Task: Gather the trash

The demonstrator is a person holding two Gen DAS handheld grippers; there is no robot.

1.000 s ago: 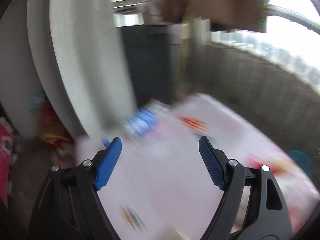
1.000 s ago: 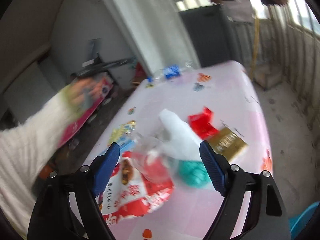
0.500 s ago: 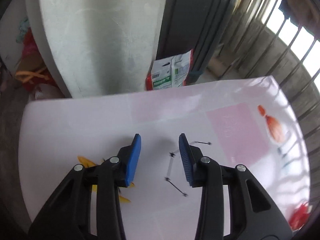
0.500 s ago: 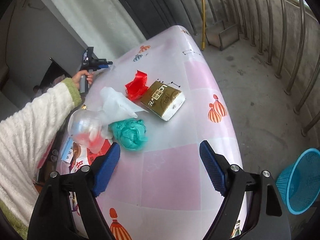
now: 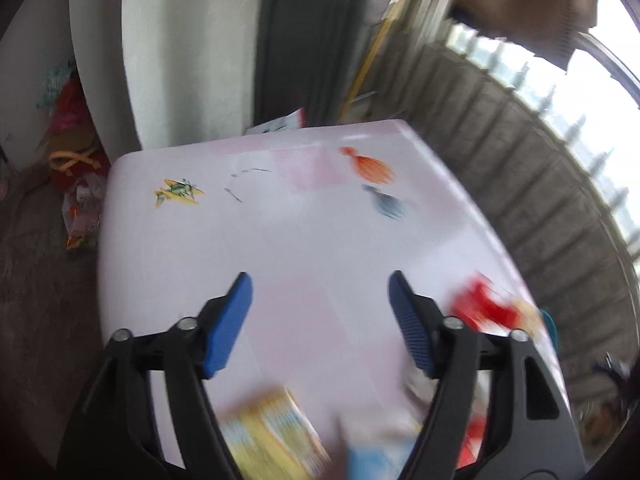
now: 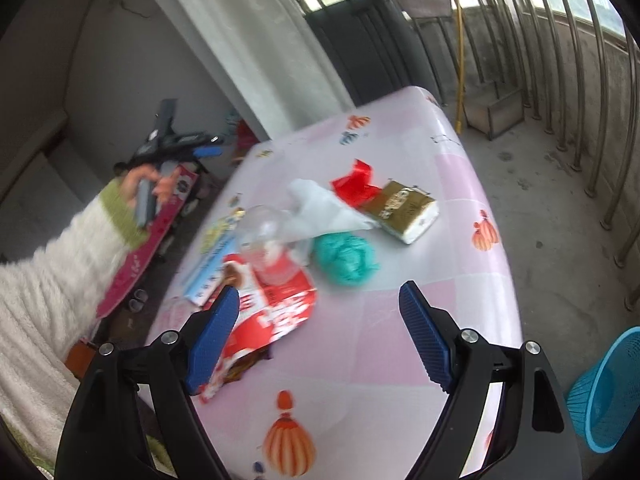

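Pink patterned cloth covers the counter point(image 6: 400, 320) on a railed balcony. Nearest, the right gripper point(image 6: 320, 336) has its fingers wide apart, holding nothing. Just beyond lie a red snack bag point(image 6: 276, 304), a teal wad point(image 6: 346, 256), a clear cup point(image 6: 260, 232), white plastic point(image 6: 320, 212), a gold tissue pack point(image 6: 404, 208) and a red wrapper point(image 6: 356, 184). Farther left, the left gripper point(image 5: 320, 316) is opening, empty. A blue basket point(image 6: 604, 388) stands on the floor.

Daylight thru railing point(image 6: 568, 80), blown-out glare top right, heavy motion blur left cam, fisheye bending at edges
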